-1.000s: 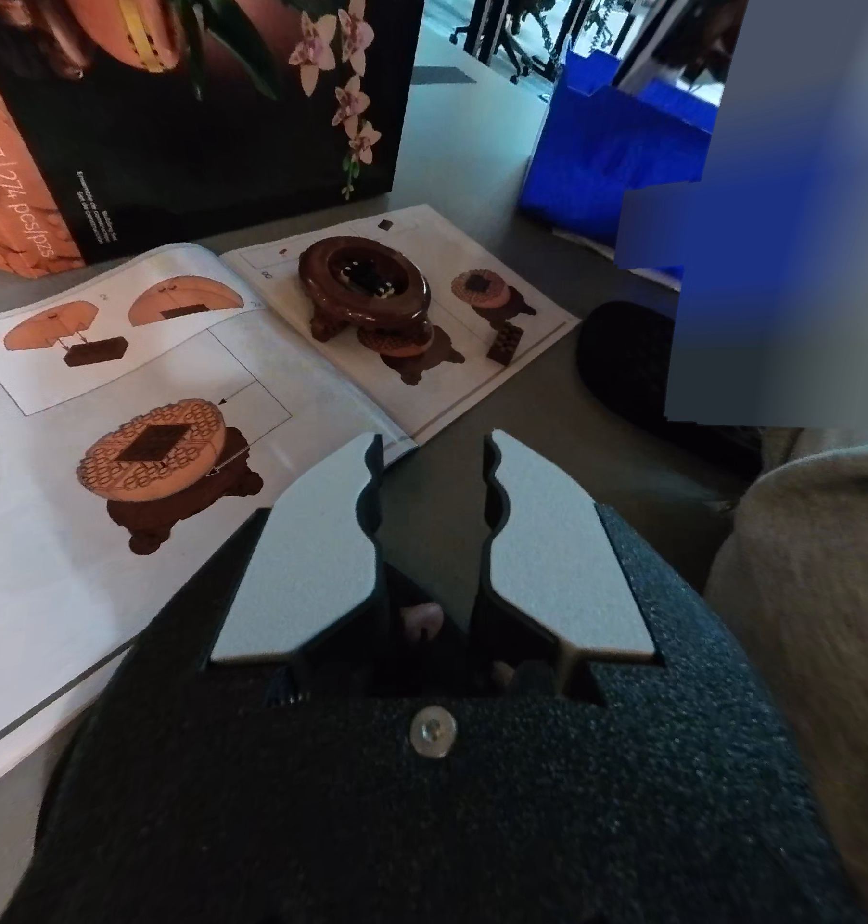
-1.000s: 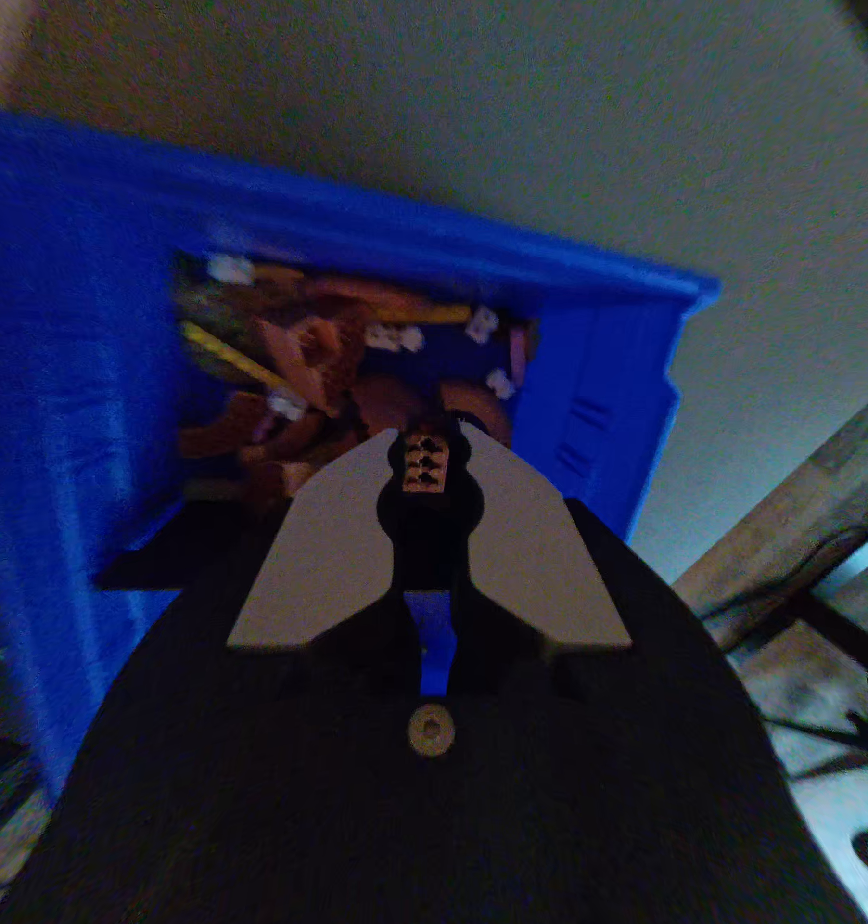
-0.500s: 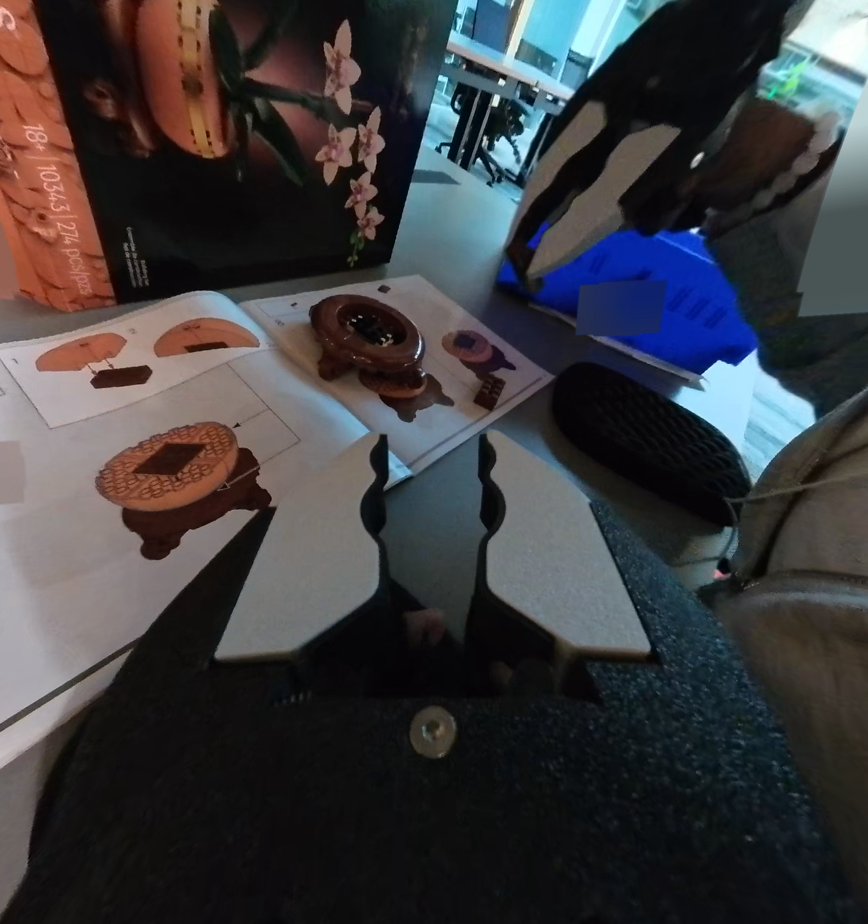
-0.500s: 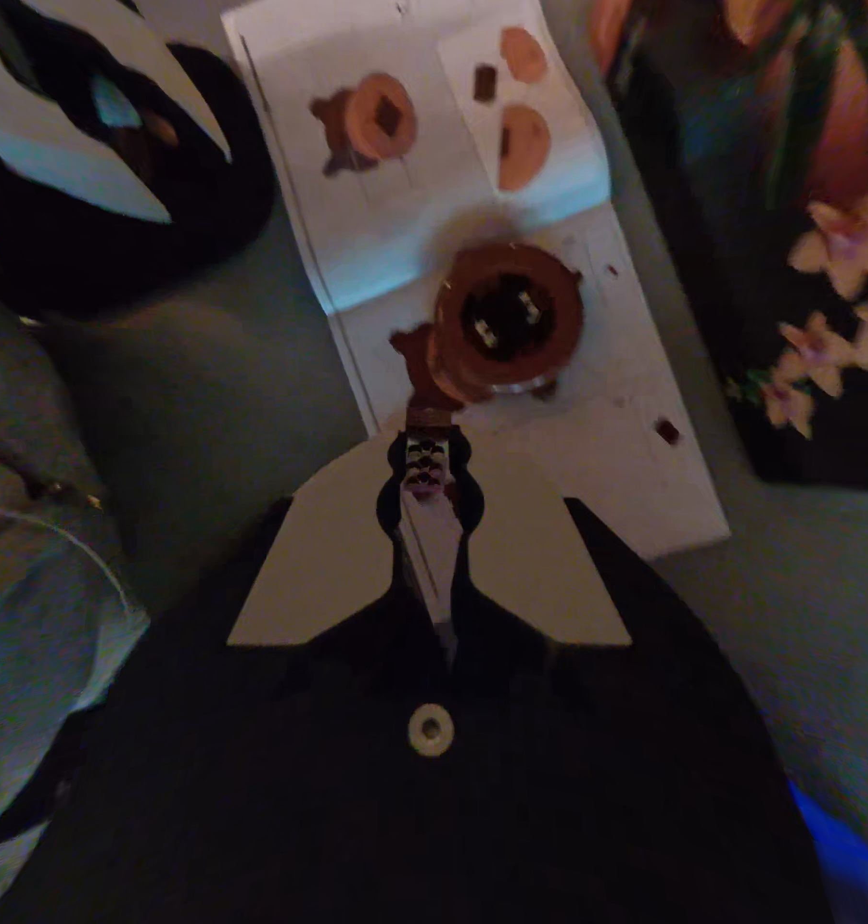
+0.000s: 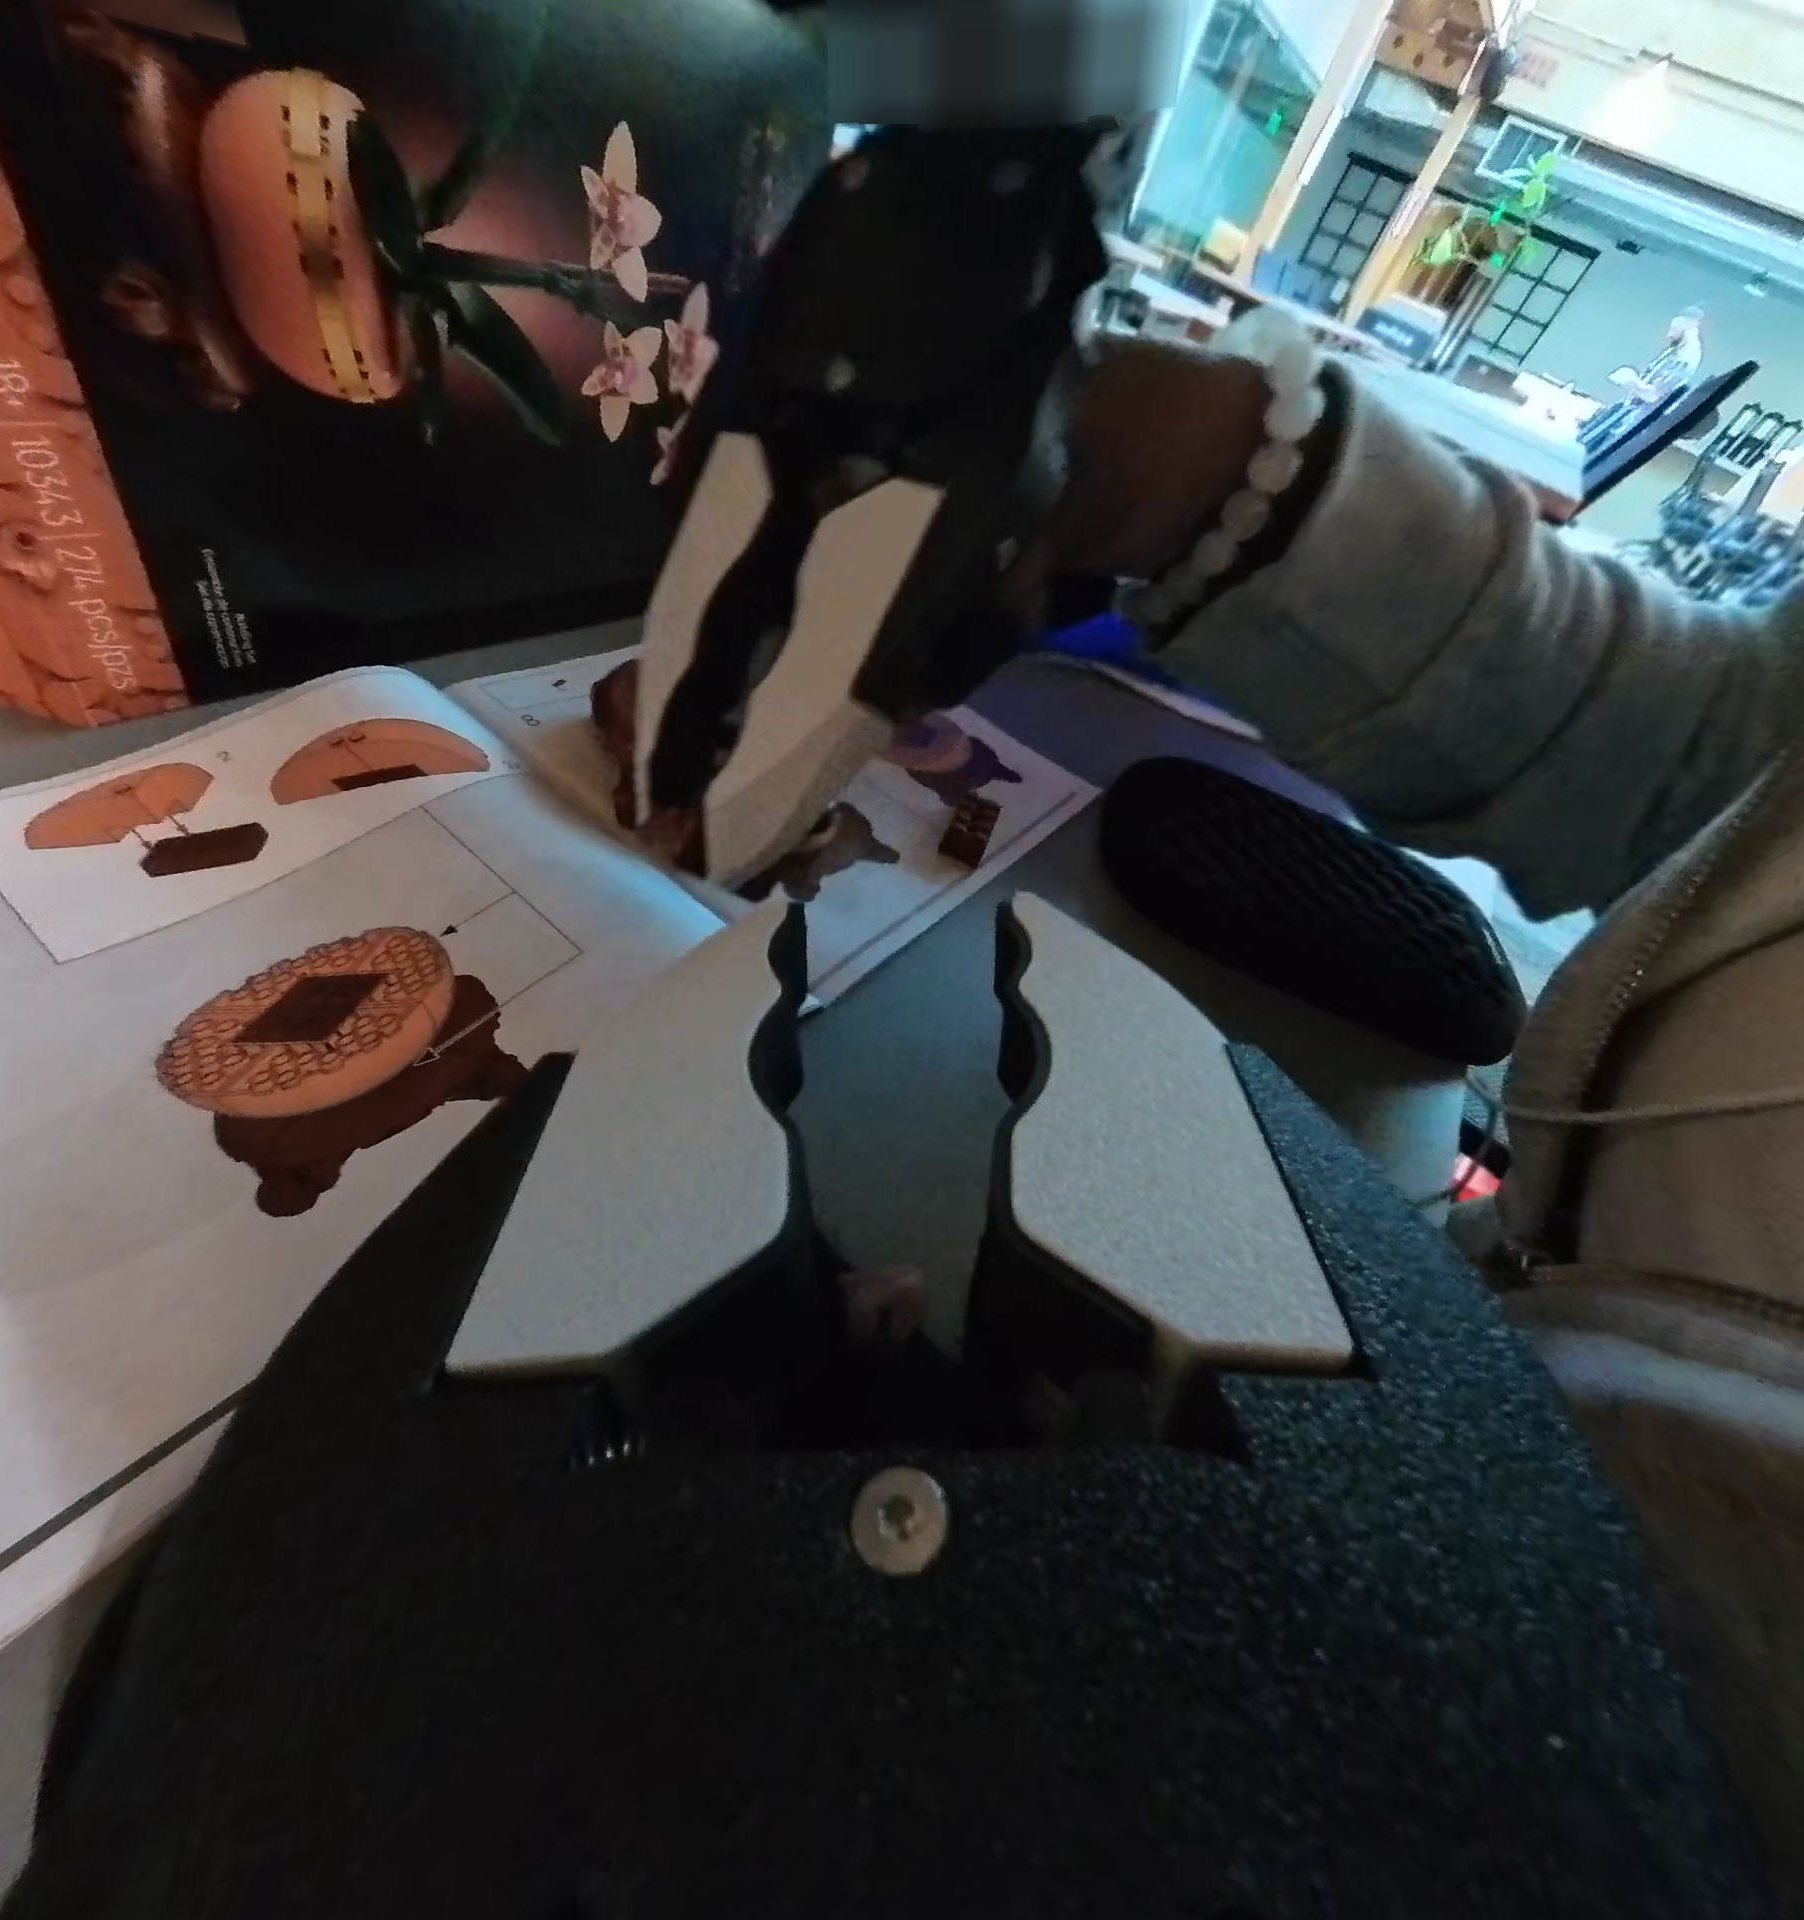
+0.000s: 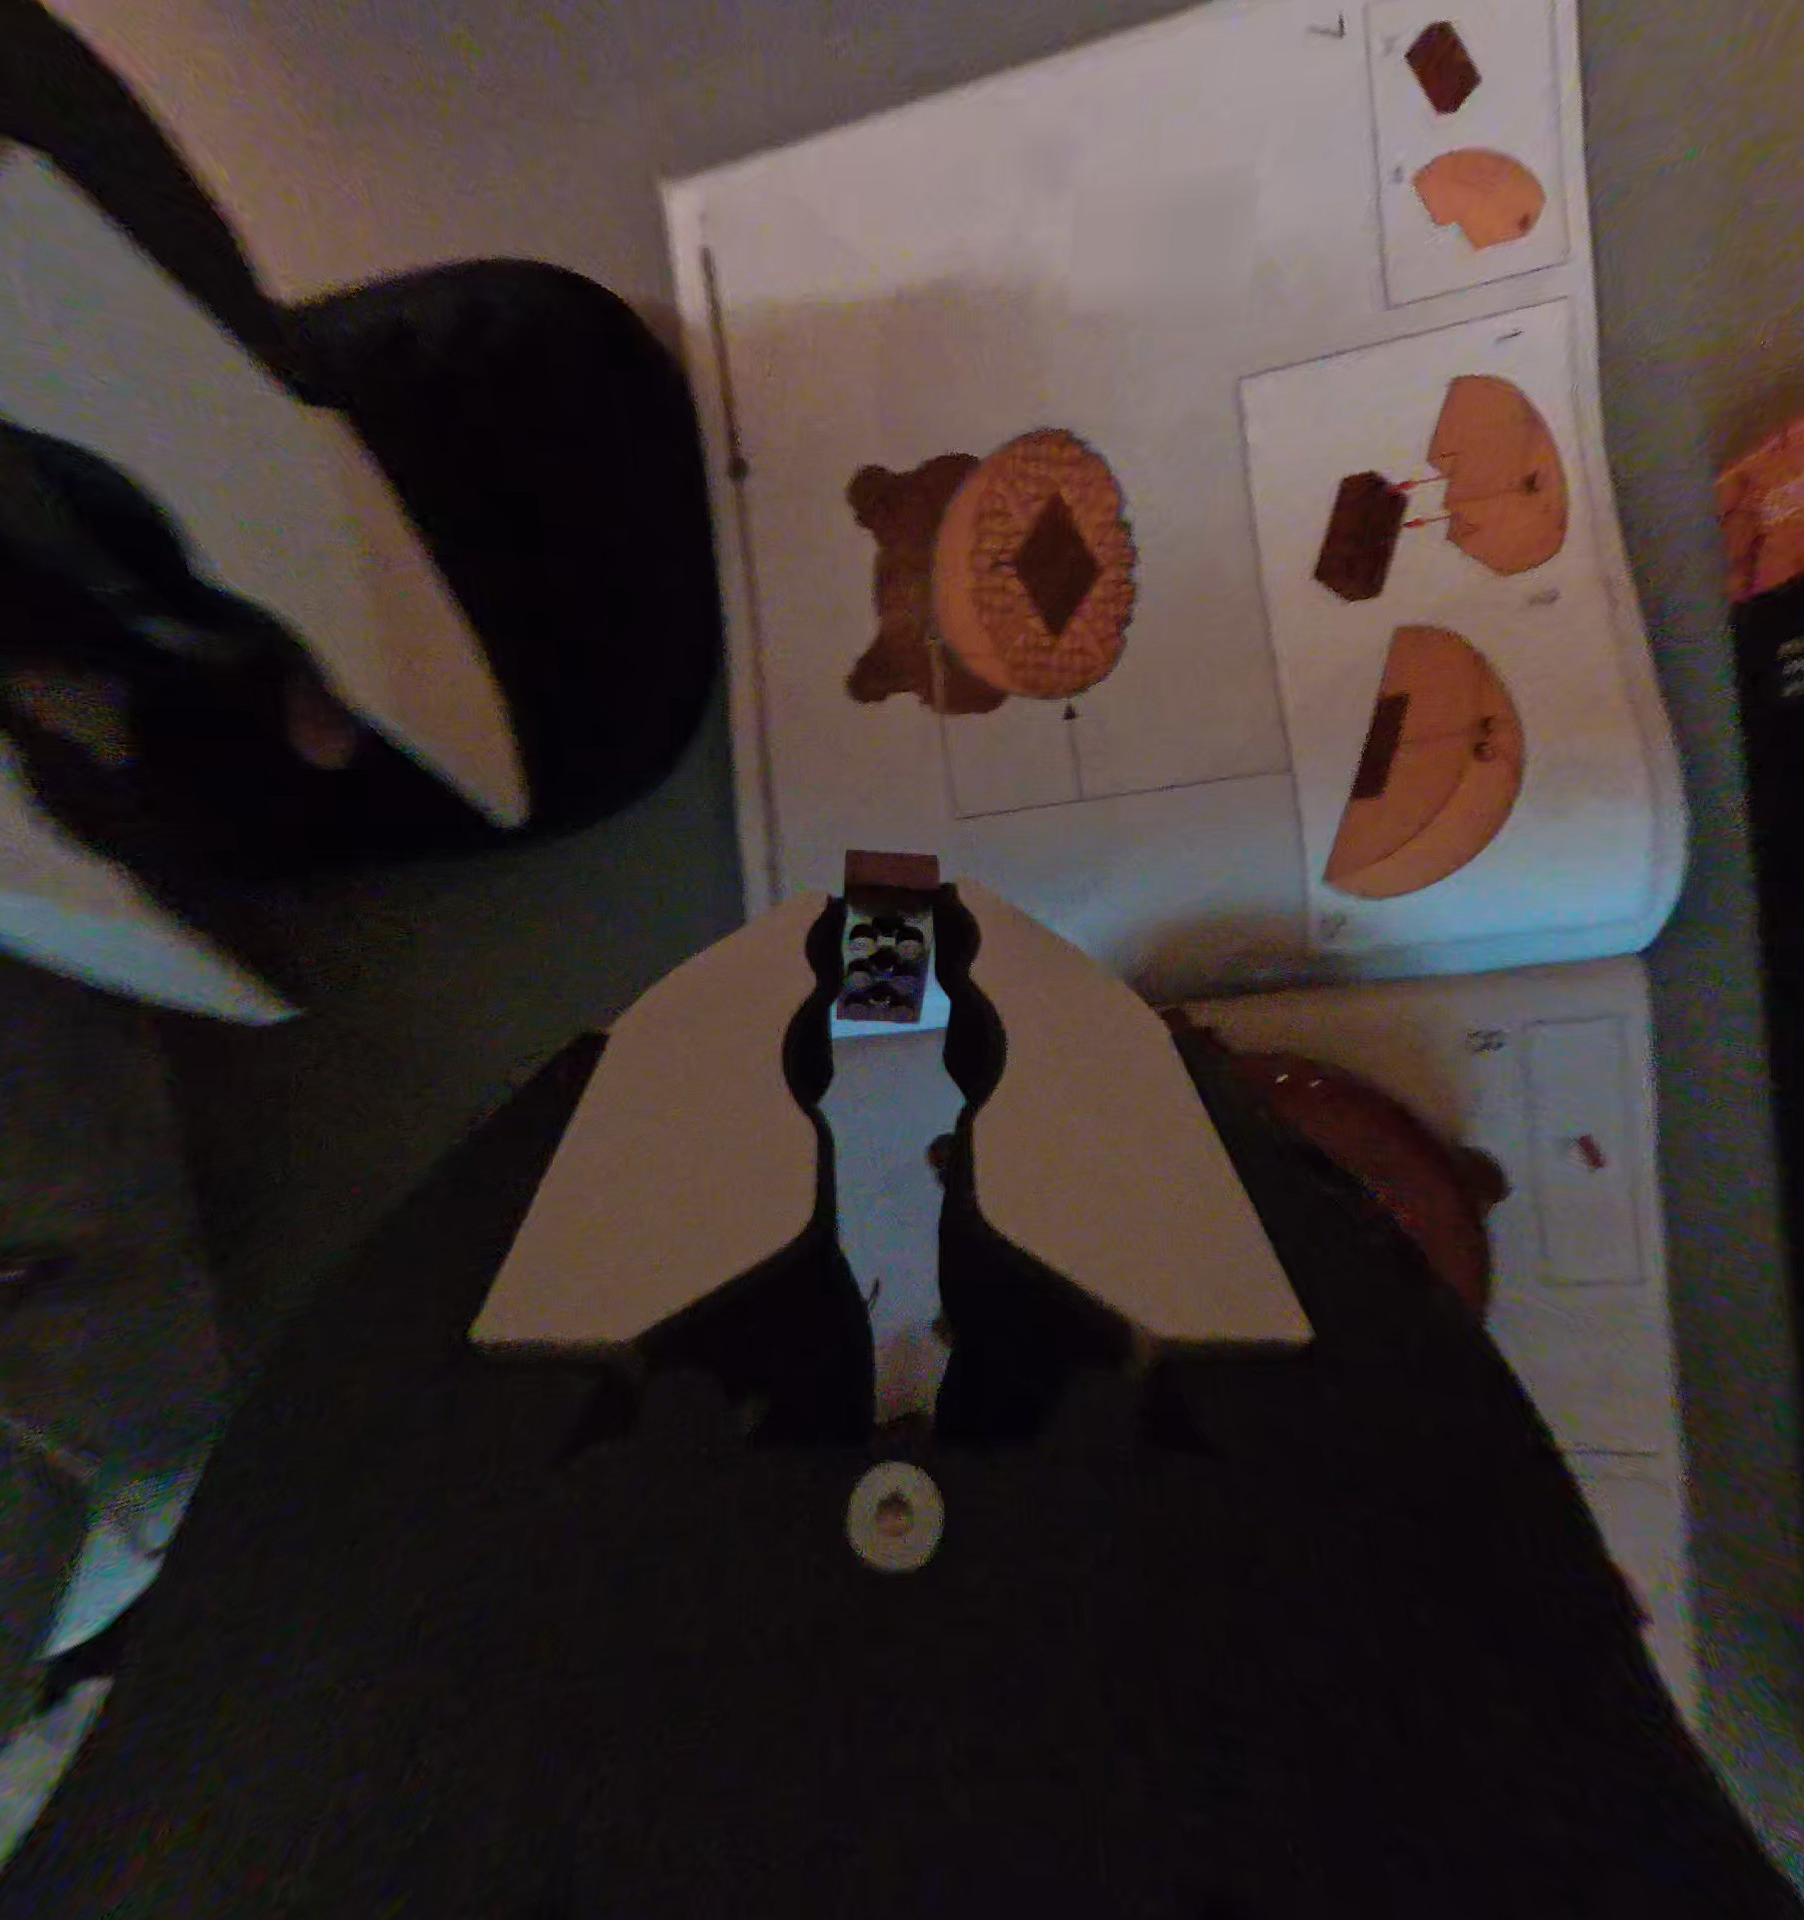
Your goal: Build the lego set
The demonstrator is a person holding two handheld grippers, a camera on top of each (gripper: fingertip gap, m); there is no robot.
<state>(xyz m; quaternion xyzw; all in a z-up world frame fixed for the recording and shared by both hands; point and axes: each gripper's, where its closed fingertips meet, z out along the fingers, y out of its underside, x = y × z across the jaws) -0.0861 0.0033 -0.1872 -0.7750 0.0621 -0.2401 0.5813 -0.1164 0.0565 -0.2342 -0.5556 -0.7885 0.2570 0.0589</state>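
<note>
The right tongs (image 6: 890, 940) were clamped on a small brown brick (image 6: 885, 951), held over the open instruction booklet (image 6: 1137, 312) beside the round brown base (image 6: 1376, 1164). The left tongs (image 5: 898, 997) stood apart and empty above the surface (image 5: 898, 1122). For a good result, the brick should be kept level and the grip firm.

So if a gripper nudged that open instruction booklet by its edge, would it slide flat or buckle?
The instruction booklet looks thin and floppy: its pages already bow up near the fold, so it would probably buckle. The brown model resting on one page may pin that side.
</note>
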